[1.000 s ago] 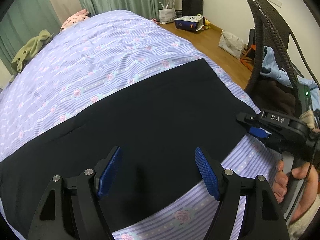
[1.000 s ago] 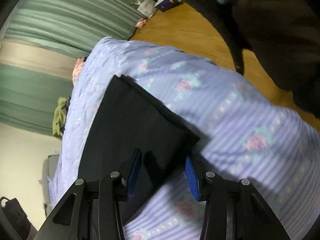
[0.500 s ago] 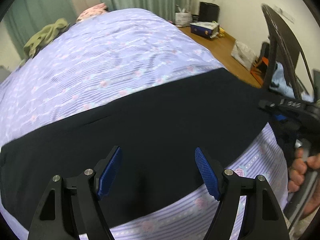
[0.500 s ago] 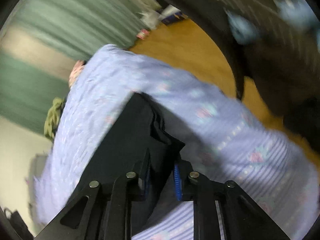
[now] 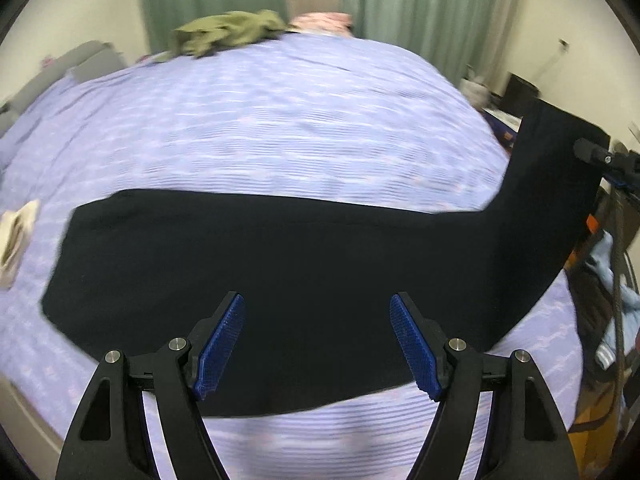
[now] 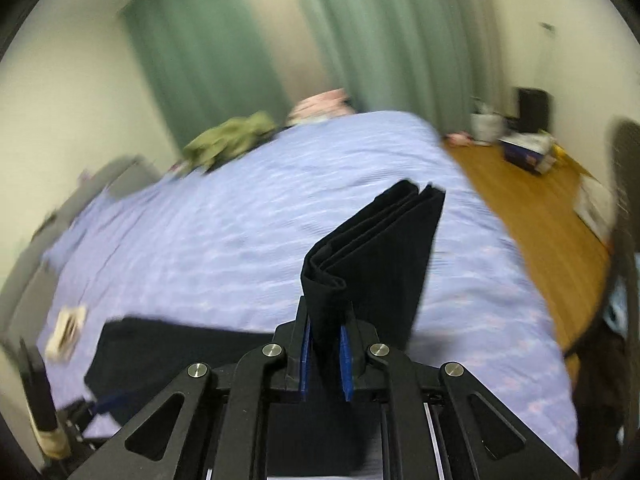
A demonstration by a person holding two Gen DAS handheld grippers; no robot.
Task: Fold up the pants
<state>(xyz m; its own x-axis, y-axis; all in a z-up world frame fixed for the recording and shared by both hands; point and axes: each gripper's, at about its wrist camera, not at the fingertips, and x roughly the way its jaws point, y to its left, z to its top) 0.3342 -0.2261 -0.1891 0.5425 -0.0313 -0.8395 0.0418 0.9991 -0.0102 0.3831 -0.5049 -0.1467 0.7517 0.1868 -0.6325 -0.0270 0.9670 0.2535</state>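
The black pants (image 5: 280, 264) lie lengthwise across the lilac striped bed cover (image 5: 280, 120). My left gripper (image 5: 318, 340) is open and empty, hovering over the pants' near edge. My right gripper (image 6: 325, 356) is shut on the pants' right end (image 6: 380, 248) and holds it lifted off the bed, the layered hem standing up. In the left wrist view that lifted end (image 5: 556, 184) rises at the right, with the right gripper's tip (image 5: 600, 156) beside it. The rest of the pants (image 6: 180, 356) lies flat at lower left in the right wrist view.
A green garment (image 5: 228, 34) and a pink one (image 5: 320, 22) lie at the bed's far end by green curtains. A small white cloth (image 5: 16, 240) lies at the left. Wooden floor (image 6: 532, 216) with boxes and bags is to the right, and a dark chair with clothes (image 5: 604, 280).
My right gripper closed on the pants' right end and lifted it up off the bed. My left gripper stayed open and swung its view leftward along the pants.
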